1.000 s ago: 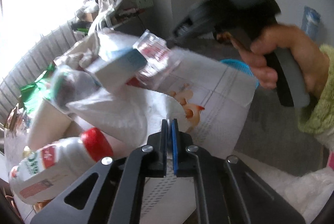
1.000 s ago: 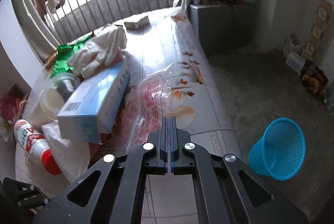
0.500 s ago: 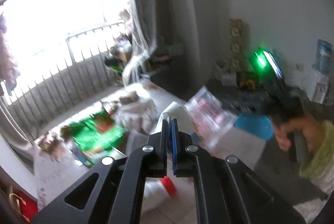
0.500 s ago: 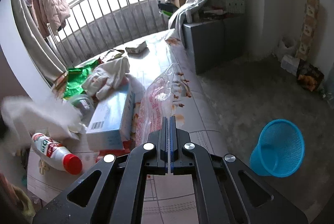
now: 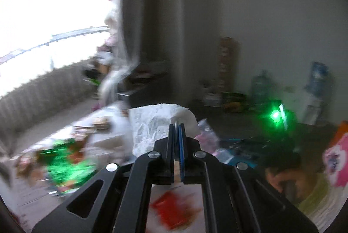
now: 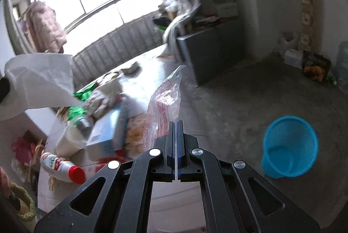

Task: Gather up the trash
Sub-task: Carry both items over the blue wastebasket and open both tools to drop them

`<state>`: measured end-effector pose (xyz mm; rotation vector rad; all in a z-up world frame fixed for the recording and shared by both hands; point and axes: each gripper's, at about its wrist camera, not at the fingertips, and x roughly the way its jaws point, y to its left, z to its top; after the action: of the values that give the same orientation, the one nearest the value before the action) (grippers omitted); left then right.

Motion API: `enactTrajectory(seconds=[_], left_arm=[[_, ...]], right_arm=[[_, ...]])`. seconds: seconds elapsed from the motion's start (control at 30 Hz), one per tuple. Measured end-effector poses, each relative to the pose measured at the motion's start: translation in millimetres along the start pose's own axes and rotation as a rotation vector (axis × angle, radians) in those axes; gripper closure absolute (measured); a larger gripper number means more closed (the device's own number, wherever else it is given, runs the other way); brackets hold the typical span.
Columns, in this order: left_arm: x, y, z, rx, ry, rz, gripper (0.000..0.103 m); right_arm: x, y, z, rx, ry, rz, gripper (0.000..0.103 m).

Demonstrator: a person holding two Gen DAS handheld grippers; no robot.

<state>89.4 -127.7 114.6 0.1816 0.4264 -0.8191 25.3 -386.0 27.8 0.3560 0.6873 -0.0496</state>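
Note:
My left gripper (image 5: 176, 127) is shut on a white paper towel (image 5: 152, 124) and holds it up in the air; the towel also shows at the left of the right wrist view (image 6: 41, 85). My right gripper (image 6: 175, 124) is shut on a clear plastic wrapper with red print (image 6: 165, 107), lifted above the floor. A blue mesh waste basket (image 6: 289, 148) stands on the grey floor to the right of my right gripper. More trash lies on the floor at the left: a blue-white box (image 6: 106, 135), a white bottle with a red cap (image 6: 63, 167), a white cup (image 6: 69, 139).
Green foil wrappers (image 5: 65, 159) and crumpled white paper (image 6: 104, 98) lie on the printed floor sheet. A grey cabinet (image 6: 211, 50) stands by the curtain. A railing and window are at the back. The left wrist view is motion-blurred.
My left gripper has lifted the white paper towel off the pile and swung upward. My right gripper has raised the plastic wrapper and turned a little toward the blue basket.

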Motion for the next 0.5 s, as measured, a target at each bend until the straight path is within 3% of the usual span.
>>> enactTrajectory(seconds=[0.17, 0.3, 0.37, 0.5], left_arm=[[88.5, -30.0, 34.0, -0.115, 0.147, -0.320, 0.100], [196.2, -67.2, 52.3, -0.240, 0.364, -0.529, 0.100], [245.4, -85.7, 49.9, -0.274, 0.462, -0.570, 0.100], [352.6, -135.7, 25.3, -0.185, 0.644, -0.478, 0.100]], right_arm=[[-11.9, -62.4, -6.8, 0.101, -0.019, -0.115, 0.103], [-7.1, -119.7, -20.4, 0.197, 0.005, -0.231, 0.103], [0.7, -145.1, -27.8, 0.250, 0.023, -0.270, 0.103], [27.1, -200.7, -44.1, 0.373, 0.063, -0.347, 0.103]])
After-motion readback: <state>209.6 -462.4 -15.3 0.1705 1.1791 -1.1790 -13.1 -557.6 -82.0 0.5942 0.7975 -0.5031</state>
